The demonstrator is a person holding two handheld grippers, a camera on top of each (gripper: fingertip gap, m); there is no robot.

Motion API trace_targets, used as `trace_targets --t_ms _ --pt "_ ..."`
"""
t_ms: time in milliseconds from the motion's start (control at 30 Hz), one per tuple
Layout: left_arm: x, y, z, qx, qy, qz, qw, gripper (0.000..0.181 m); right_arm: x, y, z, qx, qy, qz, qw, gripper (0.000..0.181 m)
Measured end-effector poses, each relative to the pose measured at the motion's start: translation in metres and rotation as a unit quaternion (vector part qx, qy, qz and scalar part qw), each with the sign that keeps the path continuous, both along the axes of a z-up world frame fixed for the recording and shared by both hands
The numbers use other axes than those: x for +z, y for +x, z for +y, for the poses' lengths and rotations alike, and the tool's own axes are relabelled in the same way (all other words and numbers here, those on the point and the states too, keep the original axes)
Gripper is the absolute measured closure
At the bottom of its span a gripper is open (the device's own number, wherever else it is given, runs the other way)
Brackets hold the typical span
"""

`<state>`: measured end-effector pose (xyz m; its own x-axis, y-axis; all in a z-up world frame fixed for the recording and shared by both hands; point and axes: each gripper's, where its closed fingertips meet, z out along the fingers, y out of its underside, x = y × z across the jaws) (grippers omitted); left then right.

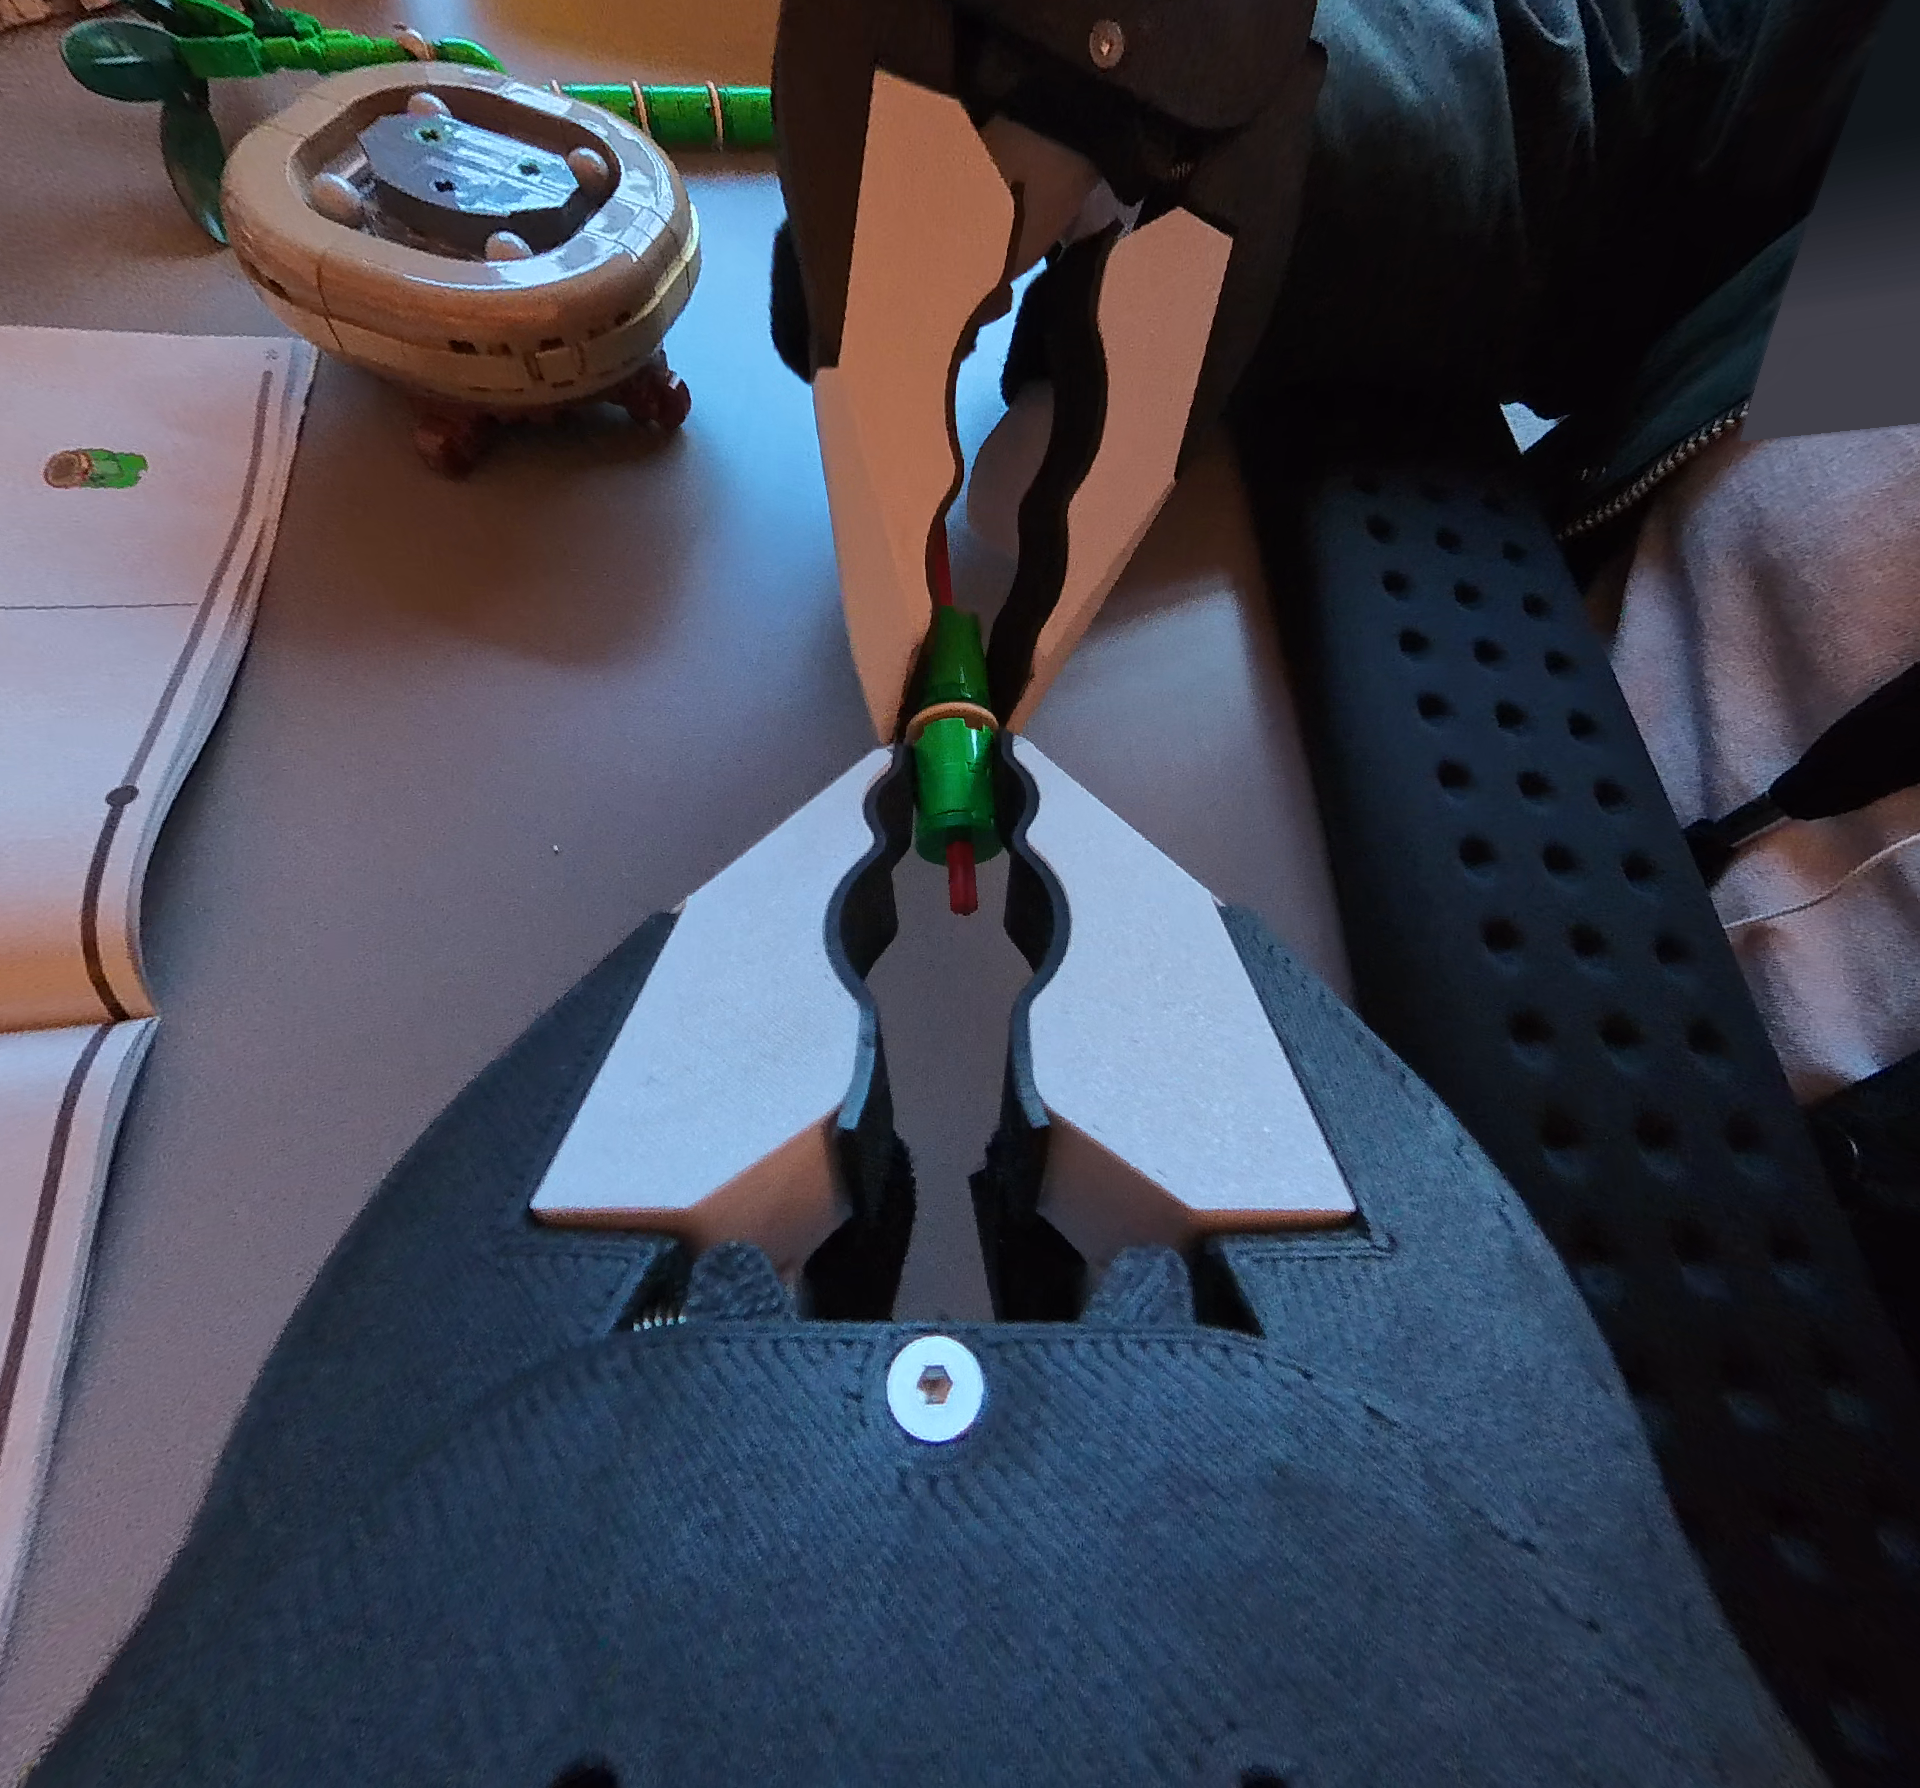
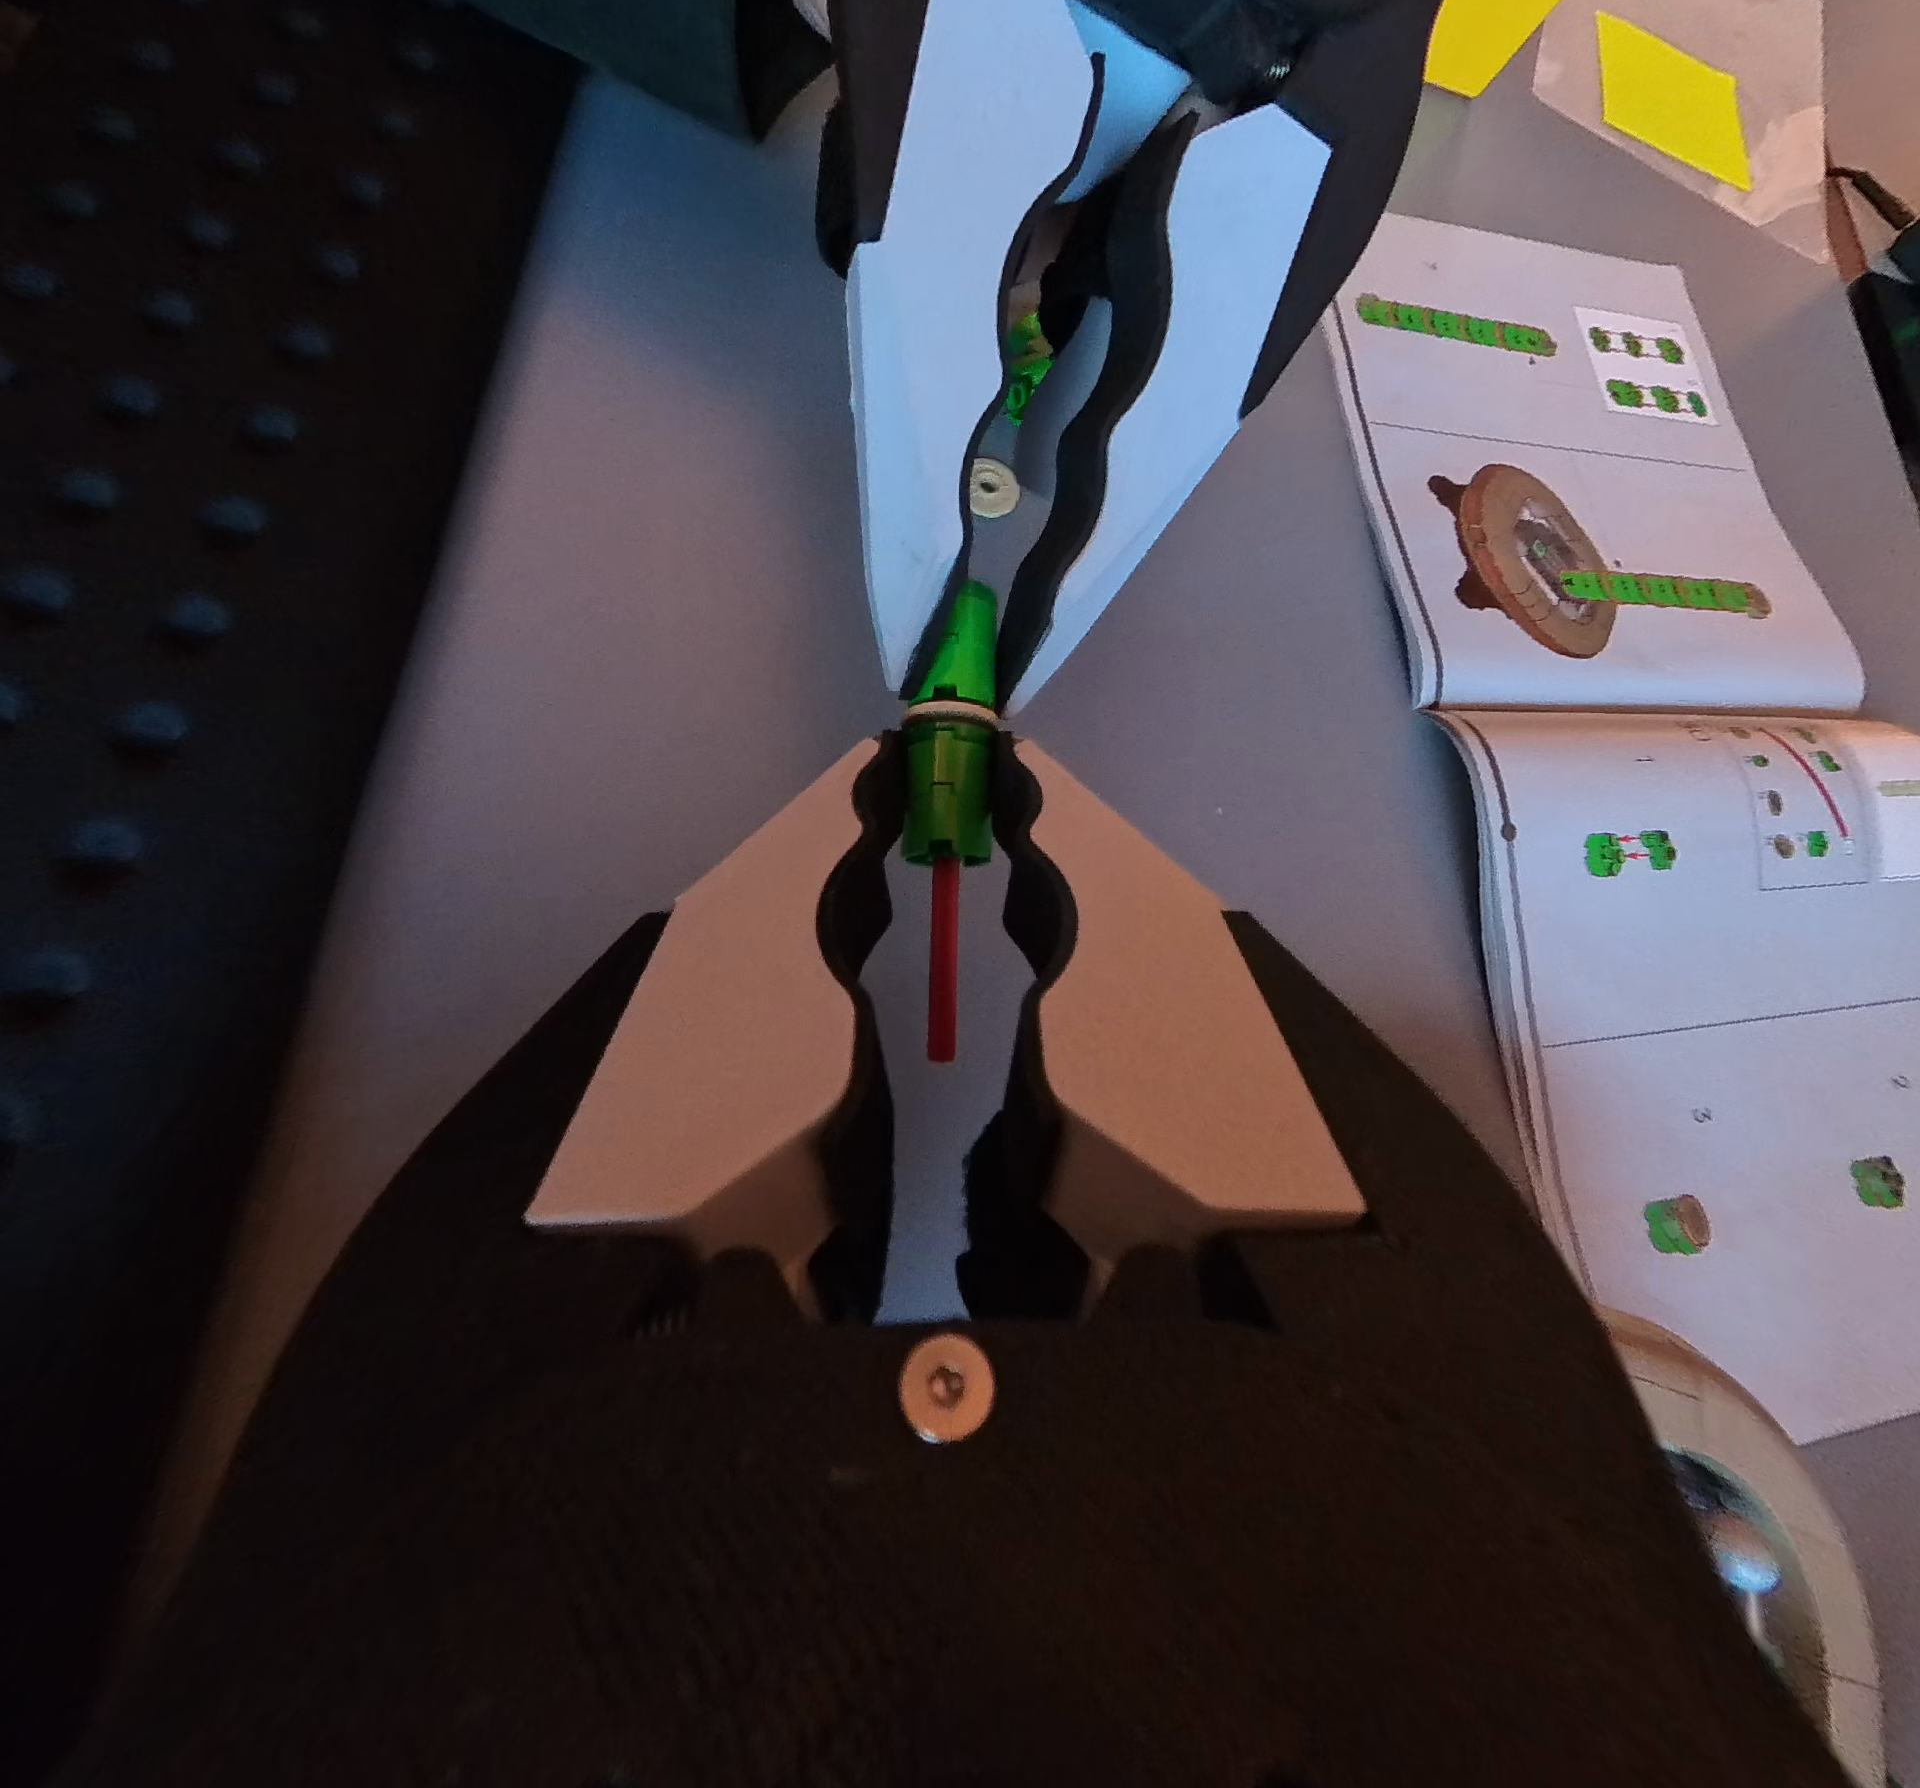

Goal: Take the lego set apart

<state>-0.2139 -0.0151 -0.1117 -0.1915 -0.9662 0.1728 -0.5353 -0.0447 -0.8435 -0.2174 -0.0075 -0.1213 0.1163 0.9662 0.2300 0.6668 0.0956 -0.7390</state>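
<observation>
where both hand-held grippers clamp it, green two-segment lego stem [image 1: 954, 751] on red axle [image 2: 942, 969], tan ring between.

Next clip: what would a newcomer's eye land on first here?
Centre frame, the left gripper and right gripper meet tip to tip, each shut on one green segment of a short stem on a red axle. Behind on the table sits the tan round pot.

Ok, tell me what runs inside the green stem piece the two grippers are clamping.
A red axle runs through the green stem piece: it pokes out past the left gripper and right gripper. Its middle stretch is hidden inside the green segments and tan ring.
</observation>
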Motion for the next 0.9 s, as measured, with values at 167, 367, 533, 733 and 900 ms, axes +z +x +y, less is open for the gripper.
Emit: trace_targets --t_ms 167,367,533,733,900 --pt "-0.004 -0.001 -0.001 -0.002 -0.004 0.008 1.000 0.167 -0.004 -0.001 -0.001 0.002 -0.010 -0.001 1.000 0.164" --pt "-0.005 -0.003 -0.001 -0.002 -0.009 0.011 1.000 0.167 -0.005 -0.001 -0.002 0.003 -0.019 0.003 1.000 0.164" --pt "-0.007 -0.004 -0.002 -0.001 -0.017 0.017 1.000 0.167 -0.007 -0.001 -0.003 0.005 -0.027 0.003 1.000 0.164" --pt "-0.010 -0.007 -0.004 -0.003 -0.022 0.020 1.000 0.167 -0.010 -0.003 -0.006 0.008 -0.037 0.001 0.999 0.164" --pt "-0.012 -0.009 -0.005 -0.005 -0.023 0.023 0.999 0.167 -0.012 -0.004 -0.007 0.012 -0.043 0.002 0.999 0.164"
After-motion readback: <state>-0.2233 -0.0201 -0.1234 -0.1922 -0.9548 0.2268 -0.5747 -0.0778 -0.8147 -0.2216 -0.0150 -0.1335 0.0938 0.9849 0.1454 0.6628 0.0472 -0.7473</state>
